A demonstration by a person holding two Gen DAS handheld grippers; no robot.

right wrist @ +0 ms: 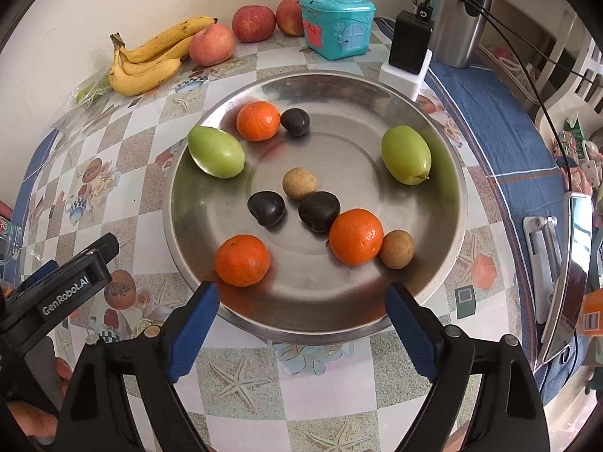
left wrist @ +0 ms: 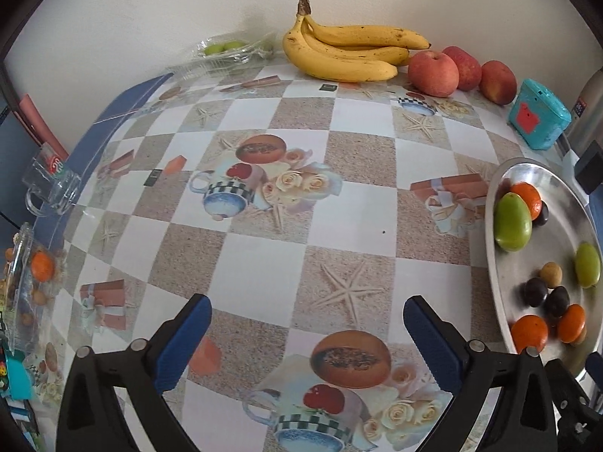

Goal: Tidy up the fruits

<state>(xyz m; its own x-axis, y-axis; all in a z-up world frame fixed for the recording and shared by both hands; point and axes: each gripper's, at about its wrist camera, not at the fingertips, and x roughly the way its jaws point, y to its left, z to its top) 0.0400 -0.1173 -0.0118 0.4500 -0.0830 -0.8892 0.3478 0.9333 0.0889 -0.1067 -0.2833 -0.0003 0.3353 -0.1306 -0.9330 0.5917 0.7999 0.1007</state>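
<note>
A round steel plate (right wrist: 433, 248) holds three tangerines (right wrist: 356, 236), two green fruits (right wrist: 406, 154), three dark plums (right wrist: 266, 208) and two small brown fruits (right wrist: 299, 183). My right gripper (right wrist: 301, 297) is open and empty, just above the plate's near rim. My left gripper (left wrist: 307, 310) is open and empty over the bare tablecloth, left of the plate (left wrist: 497, 278). A banana bunch (left wrist: 346, 52) and three red apples (left wrist: 433, 73) lie at the table's back by the wall.
A teal toy box (right wrist: 337, 24), a black charger on a white block (right wrist: 409, 49) and a steel flask (right wrist: 452, 11) stand behind the plate. A clear box with green fruit (left wrist: 226, 51), a glass mug (left wrist: 51, 184) and a clear container with a tangerine (left wrist: 34, 267) sit at the left.
</note>
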